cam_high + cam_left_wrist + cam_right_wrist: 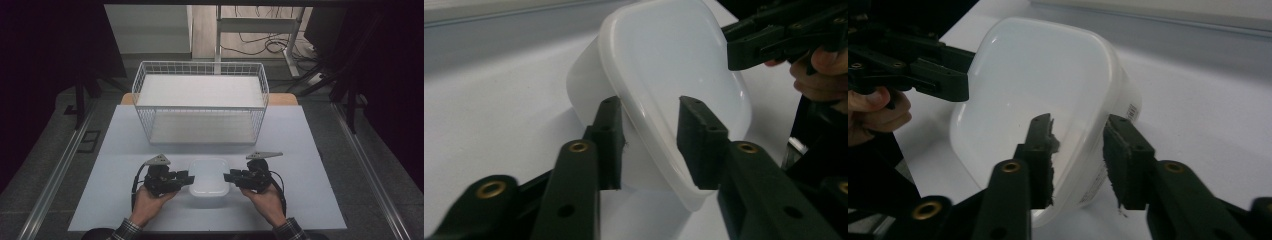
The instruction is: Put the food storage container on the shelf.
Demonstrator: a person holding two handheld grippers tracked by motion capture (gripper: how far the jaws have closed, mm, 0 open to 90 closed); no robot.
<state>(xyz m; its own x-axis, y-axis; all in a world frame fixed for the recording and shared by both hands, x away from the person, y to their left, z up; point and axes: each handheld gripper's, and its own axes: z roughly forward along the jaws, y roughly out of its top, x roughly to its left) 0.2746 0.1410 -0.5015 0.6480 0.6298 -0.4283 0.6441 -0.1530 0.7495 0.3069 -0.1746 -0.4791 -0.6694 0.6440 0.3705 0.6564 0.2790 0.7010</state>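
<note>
A white, translucent lidded plastic container (209,175) sits on the white table near the front edge. My left gripper (189,178) is at its left side and my right gripper (226,176) at its right side, each held in a hand. In the left gripper view the container (674,65) has its lid rim running between the jaws of my left gripper (650,102), with a gap still showing at the pads. In the right gripper view my right gripper (1080,120) straddles the container's (1038,75) rim and wall the same way. Each view also shows the other gripper at the far side.
A white wire basket (137,85) with a white sheet on top and a shelf inside stands at the back of the table (125,150). Metal rails run along both sides of the table. Cables and a frame lie on the floor behind.
</note>
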